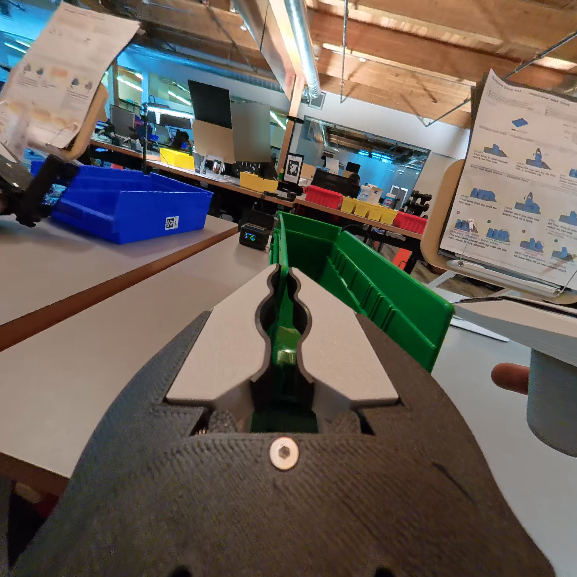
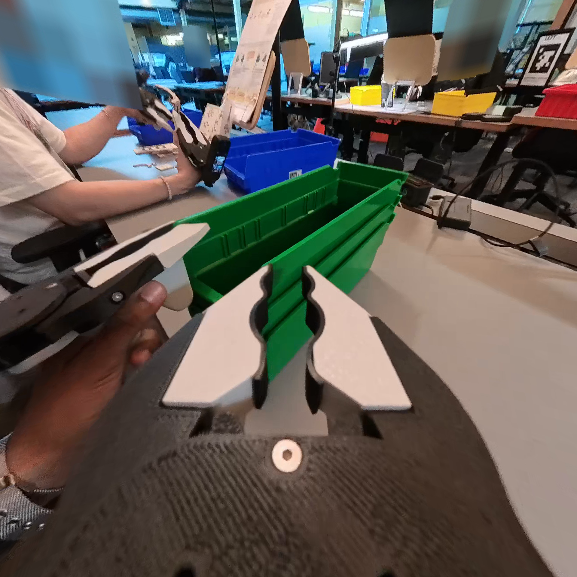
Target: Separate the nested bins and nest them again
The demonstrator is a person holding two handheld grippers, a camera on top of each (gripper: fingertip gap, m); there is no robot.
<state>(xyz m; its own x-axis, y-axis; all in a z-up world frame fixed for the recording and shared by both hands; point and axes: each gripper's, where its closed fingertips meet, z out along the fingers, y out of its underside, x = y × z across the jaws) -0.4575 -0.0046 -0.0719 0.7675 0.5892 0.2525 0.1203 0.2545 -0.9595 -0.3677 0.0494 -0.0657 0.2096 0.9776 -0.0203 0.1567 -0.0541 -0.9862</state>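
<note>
A stack of nested green bins (image 2: pixel 281 215) stands on the grey table (image 2: pixel 452 343), its long side running away from me. My left gripper (image 1: pixel 283 274) is shut on the near end of the stack's left wall (image 1: pixel 282 299). It also shows in the right wrist view (image 2: pixel 184 262), held by a hand. My right gripper (image 2: pixel 287 271) is open, with its jaws on either side of the near end of the right wall, where stepped rims (image 2: pixel 349 237) show. One finger of the right gripper (image 1: pixel 515 318) shows at the right edge of the left wrist view.
A blue bin (image 1: pixel 131 203) sits on the adjoining table, also in the right wrist view (image 2: pixel 281 156). Another person there holds a gripper (image 2: pixel 190 140). An instruction sheet on a stand (image 1: pixel 524 187) is to the right. A small black device (image 1: pixel 254 235) and a power brick with cable (image 2: pixel 454 212) lie beyond the bins.
</note>
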